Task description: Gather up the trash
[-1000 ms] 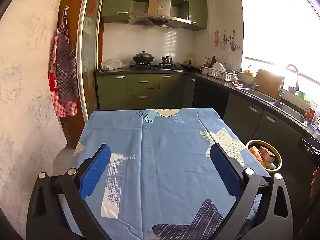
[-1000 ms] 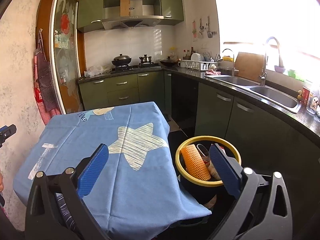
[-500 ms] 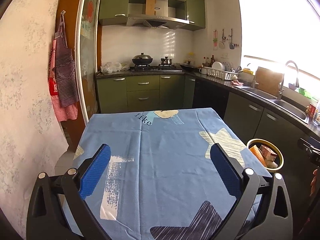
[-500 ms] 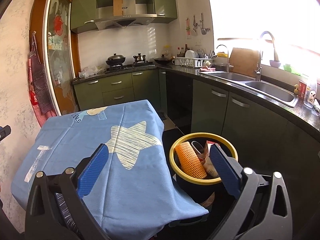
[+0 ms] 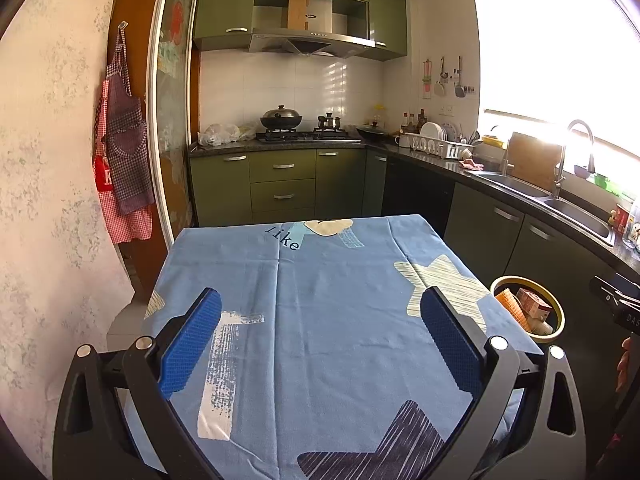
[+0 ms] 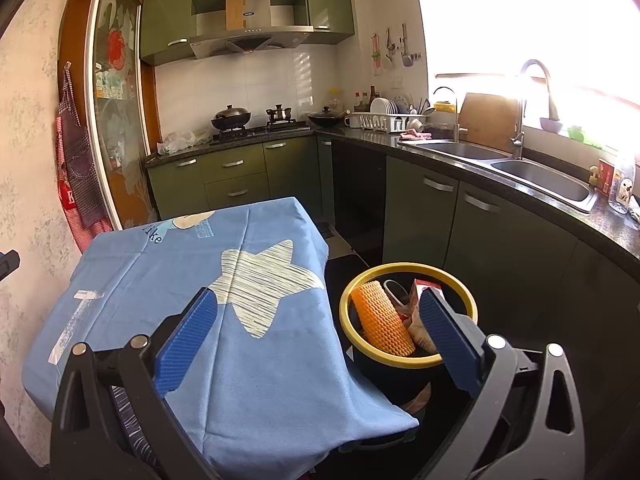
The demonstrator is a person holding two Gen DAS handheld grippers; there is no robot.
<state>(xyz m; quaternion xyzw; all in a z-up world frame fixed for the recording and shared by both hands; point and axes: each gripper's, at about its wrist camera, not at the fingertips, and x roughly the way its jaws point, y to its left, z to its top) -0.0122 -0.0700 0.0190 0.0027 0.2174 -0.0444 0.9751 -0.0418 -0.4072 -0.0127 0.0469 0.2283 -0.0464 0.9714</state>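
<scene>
A dark trash bin with a yellow rim stands on the floor at the table's right side; it also shows in the left wrist view. Inside lie an orange foam net, a red and white carton and other crumpled trash. My right gripper is open and empty, above the table's right edge, its right finger over the bin. My left gripper is open and empty above the table with the blue star-patterned cloth. No trash shows on the cloth.
Green kitchen cabinets and a black counter with a sink run along the right. A stove with pots is at the back. Aprons hang on the left wall. The other gripper's body shows at the right edge of the left wrist view.
Both grippers have drawn back and risen a little, staying open and empty. The bin sits slightly lower and further right in the right wrist view.
</scene>
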